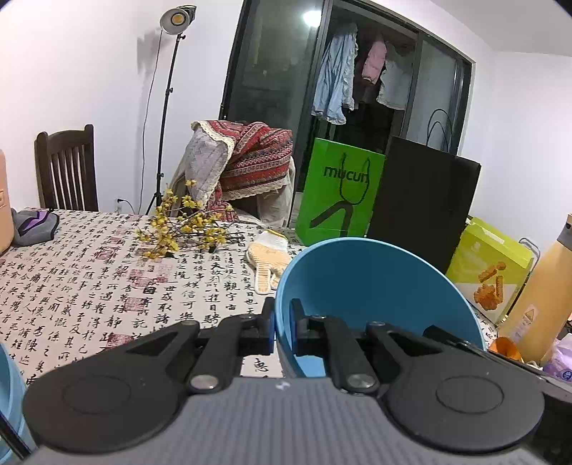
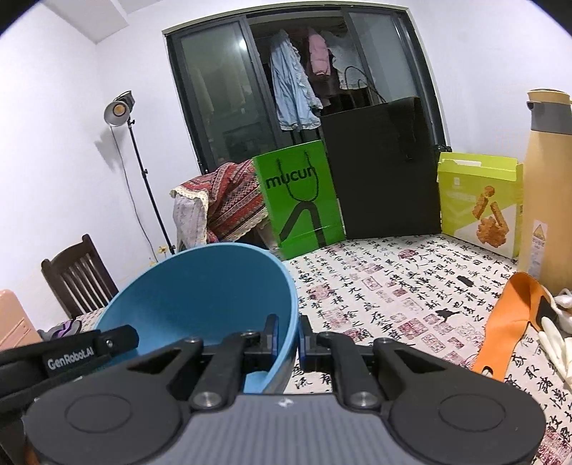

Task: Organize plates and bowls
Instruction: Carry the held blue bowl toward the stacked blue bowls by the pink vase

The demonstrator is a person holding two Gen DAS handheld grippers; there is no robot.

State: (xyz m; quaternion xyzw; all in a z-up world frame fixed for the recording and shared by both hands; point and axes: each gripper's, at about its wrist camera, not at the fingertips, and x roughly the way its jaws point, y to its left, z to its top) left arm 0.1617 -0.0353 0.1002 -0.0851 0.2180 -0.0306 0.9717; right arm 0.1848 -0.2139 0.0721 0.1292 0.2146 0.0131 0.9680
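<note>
Your worktop (image 2: 411, 286) is the biggest thing in front of you, covered by a cloth printed with black calligraphy and red seals. Along its far edge stand a black bag (image 2: 382, 171), a green bag (image 2: 304, 200) lettered "mucun" and a yellow-green box (image 2: 479, 200), with a tall tan bottle (image 2: 547, 186) at the right side. A chair draped in red patterned cloth (image 1: 250, 157) sits behind the far edge, and a lamp on a stand (image 1: 175, 21) is against the wall.

The blue bowl (image 1: 375, 286) is held up above the worktop, tilted so its open side faces you, between your two tools. Your left tool (image 1: 282, 325) is pinching the bowl's left rim, one pad outside and one inside the wall. Your right tool (image 2: 298, 336) is pinching the opposite rim in the same way, and in its view your left tool's body shows at the bowl's far side.

Smaller things lie on the cloth: a spray of yellow flowers (image 1: 186, 229), a knitted glove (image 1: 268, 261) just beyond the bowl, and an orange strip (image 2: 507, 322) near the bottle. A second pale blue rim (image 1: 10, 393) shows at the left view's lower left edge.
</note>
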